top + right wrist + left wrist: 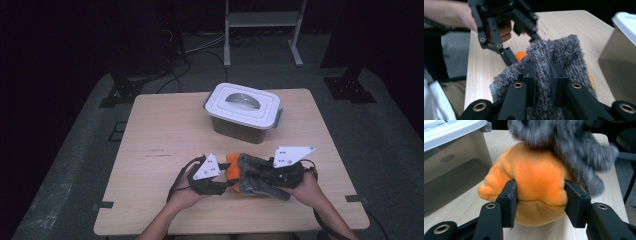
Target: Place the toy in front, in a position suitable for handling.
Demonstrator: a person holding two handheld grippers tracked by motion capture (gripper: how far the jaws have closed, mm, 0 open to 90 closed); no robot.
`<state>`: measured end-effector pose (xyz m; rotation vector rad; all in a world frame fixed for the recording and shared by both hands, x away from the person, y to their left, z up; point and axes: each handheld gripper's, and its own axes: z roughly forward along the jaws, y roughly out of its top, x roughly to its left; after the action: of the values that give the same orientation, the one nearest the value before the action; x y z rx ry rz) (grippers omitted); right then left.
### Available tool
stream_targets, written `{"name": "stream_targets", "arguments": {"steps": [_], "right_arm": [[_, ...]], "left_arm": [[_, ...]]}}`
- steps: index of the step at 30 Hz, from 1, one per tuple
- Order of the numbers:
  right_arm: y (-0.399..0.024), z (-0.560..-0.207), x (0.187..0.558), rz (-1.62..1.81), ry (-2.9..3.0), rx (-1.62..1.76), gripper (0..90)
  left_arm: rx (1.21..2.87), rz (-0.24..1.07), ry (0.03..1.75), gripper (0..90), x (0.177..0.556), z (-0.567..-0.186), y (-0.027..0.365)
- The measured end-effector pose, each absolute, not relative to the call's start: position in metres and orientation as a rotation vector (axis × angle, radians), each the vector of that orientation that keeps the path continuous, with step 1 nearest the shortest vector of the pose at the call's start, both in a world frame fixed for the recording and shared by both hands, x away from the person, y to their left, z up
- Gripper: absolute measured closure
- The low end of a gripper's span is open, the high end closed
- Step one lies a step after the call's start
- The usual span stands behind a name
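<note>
An orange plush toy (231,173) lies on the wooden table (165,135) near its front edge, with a grey furry piece (248,169) draped over it. Whether the two are joined I cannot tell. My left gripper (539,203) is shut on the orange plush body (536,177), its pads pressing into both sides. The grey fur (574,147) hangs over the top of it. My right gripper (543,75) is shut on a ridge of the grey fur (564,50). Beyond it a bit of orange (521,55) peeks out, with the left gripper (522,48) and a hand there.
A translucent plastic box with a white lid and handle (244,112) stands closed at the table's middle back, close behind the toy (451,157) (621,57). Bare tabletop spreads to the left (150,165). A metal stand (262,30) and cables sit on the floor beyond.
</note>
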<state>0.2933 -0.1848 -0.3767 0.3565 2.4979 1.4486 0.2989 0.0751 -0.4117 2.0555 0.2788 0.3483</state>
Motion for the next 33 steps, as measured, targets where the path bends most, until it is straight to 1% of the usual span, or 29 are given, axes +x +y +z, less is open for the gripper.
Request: {"name": "stream_targets", "arguments": {"steps": [5,10,15,18,22,26,28,29,31,33], "right_arm": [[-0.189,-0.386,0.295,1.448,2.512,0.386,76.9],[-0.205,-0.402,0.294,1.473,2.522,0.458,77.1],[-0.195,-0.392,0.289,1.524,2.522,0.417,77.0],[-0.184,-0.392,0.289,1.487,2.536,0.37,77.0],[-0.193,-0.391,0.294,1.473,2.527,0.402,77.1],[-0.209,-0.379,0.31,1.508,2.45,0.486,77.0],[-0.209,-0.379,0.317,1.478,2.46,0.501,77.0],[-0.207,-0.381,0.32,1.451,2.484,0.501,76.9],[-0.202,-0.389,0.32,1.385,2.526,0.49,76.9],[-0.202,-0.396,0.317,1.423,2.533,0.499,77.0]], "left_arm": [[2.045,0.304,0.318,48.4,0.304,-0.416,0.081],[2.05,0.3,0.311,48.0,0.304,-0.417,0.079],[2.051,0.314,0.29,47.9,0.301,-0.416,0.076],[2.061,0.319,0.291,47.9,0.302,-0.417,0.079],[2.057,0.308,0.289,47.8,0.303,-0.419,0.082],[2.055,0.295,0.257,46.2,0.302,-0.42,0.082],[2.053,0.285,0.256,44.0,0.302,-0.42,0.083],[2.057,0.279,0.259,41.3,0.302,-0.42,0.084],[2.058,0.259,0.275,33.7,0.304,-0.42,0.085],[2.037,0.234,0.302,26.1,0.305,-0.419,0.087]]}}
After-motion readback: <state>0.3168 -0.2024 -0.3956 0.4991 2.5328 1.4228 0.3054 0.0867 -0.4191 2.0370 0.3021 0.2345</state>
